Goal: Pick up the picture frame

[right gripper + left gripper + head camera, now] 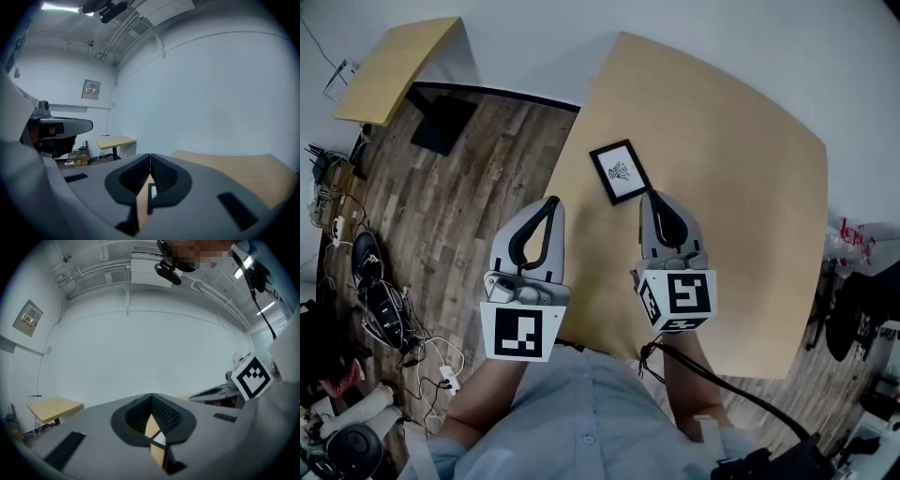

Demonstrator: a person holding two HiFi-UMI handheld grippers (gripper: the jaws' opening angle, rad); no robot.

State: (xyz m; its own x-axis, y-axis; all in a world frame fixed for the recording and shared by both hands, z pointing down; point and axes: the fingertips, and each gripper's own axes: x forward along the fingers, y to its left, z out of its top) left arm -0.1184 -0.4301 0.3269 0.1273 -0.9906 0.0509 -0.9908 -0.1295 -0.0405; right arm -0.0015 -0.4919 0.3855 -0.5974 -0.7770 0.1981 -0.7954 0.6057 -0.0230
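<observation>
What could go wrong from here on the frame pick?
1. Left gripper and right gripper both have tongs shut; going in like that would likely shove the picture frame, not grip it.
2. The frame lies flat on the table: little edge to pinch, so tongs may slip.
3. It sits near the table's left edge; a shove could send it onto the floor.
</observation>
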